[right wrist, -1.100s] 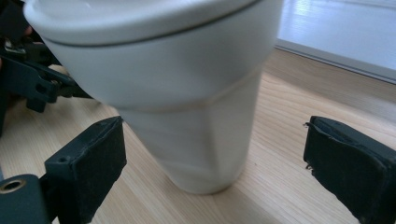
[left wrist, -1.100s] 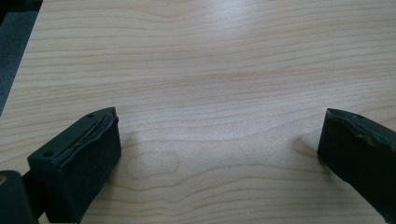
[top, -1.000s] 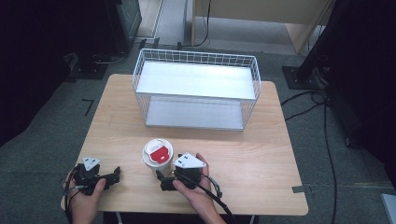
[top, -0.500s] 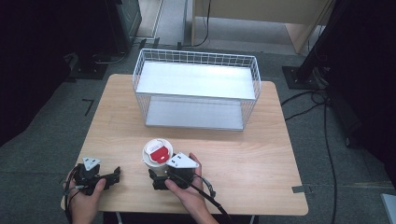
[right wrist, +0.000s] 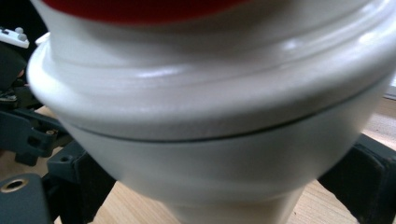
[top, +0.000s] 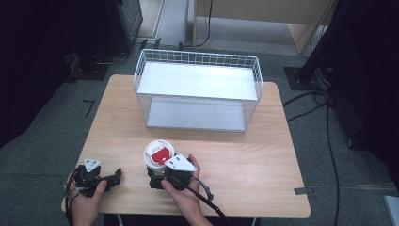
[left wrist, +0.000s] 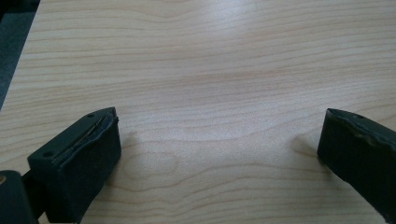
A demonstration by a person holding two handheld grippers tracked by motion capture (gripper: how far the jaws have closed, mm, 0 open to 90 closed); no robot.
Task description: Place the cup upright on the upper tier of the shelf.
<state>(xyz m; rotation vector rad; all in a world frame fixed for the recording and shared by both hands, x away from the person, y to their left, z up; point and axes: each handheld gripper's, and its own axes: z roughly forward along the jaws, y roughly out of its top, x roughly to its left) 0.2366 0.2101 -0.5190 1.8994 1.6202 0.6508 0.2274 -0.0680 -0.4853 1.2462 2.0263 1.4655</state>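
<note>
From the high view, I had my right gripper (top: 157, 170) at the white lidded cup (top: 157, 153) near the bench's (top: 244, 155) front edge; my left gripper (top: 113, 178) lay farther left

In the left gripper view, its jaws gaped over bare wood

In the right gripper view, the cup (right wrist: 210, 116) stood upright between the jaws, whether clamped I could not tell

Overhead light keeps the table (top: 244, 155) bright and even w/ soft shadows, while the floor and room edges drop to near black. The right gripper view is way too close: the white cup (right wrist: 210, 107) is blurred, glare streaks along its rim. The left gripper view is sharper, w/ a pale sheen across the wood and faint shadows by the jaws.
</note>
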